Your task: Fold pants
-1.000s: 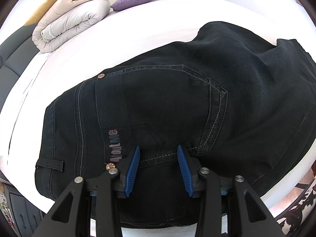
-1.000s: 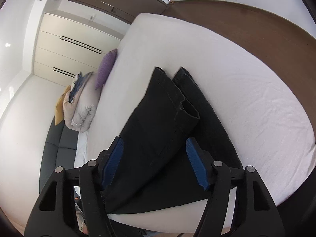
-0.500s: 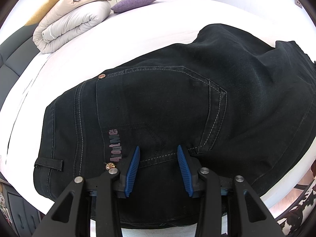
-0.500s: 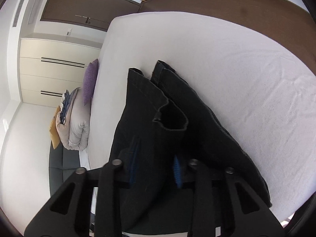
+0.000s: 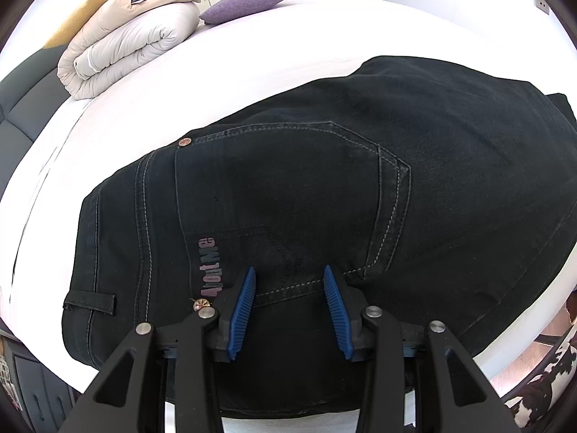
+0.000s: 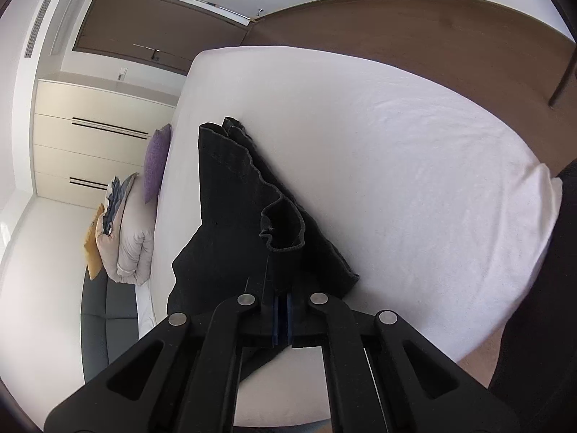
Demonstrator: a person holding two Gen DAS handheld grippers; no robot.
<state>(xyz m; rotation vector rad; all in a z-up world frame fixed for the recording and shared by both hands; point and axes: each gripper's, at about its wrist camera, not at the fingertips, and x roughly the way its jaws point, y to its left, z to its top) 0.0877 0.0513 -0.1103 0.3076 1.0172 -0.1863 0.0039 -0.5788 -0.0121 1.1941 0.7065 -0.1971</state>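
Pants point(image 5: 306, 187) of black denim lie on the white bed point(image 5: 252, 54), seat side up, with the back pocket point(image 5: 288, 195) and its pale stitching facing the left wrist camera. The waistband end sits toward the near edge of the bed, and the legs run away across the sheet. The left gripper point(image 5: 288, 296) hovers over the seat just below the pocket, its blue jaws spread with only cloth showing between them; whether the tips touch the fabric cannot be told. The right gripper point(image 6: 283, 310) has its jaws pressed together on a fold of the leg cloth point(image 6: 252, 223), near the open hem, which stands up in a loose loop. A rolled duvet point(image 5: 122, 50) and a purple pillow point(image 5: 249, 1) rest well apart at the far side of the bed.

Denim like this is likely fairly heavy and limp: it will drape and sag from a single pinch, yet grip well without slipping. The hems and the waistband, being thick and seamed, look like the surest places to take hold.
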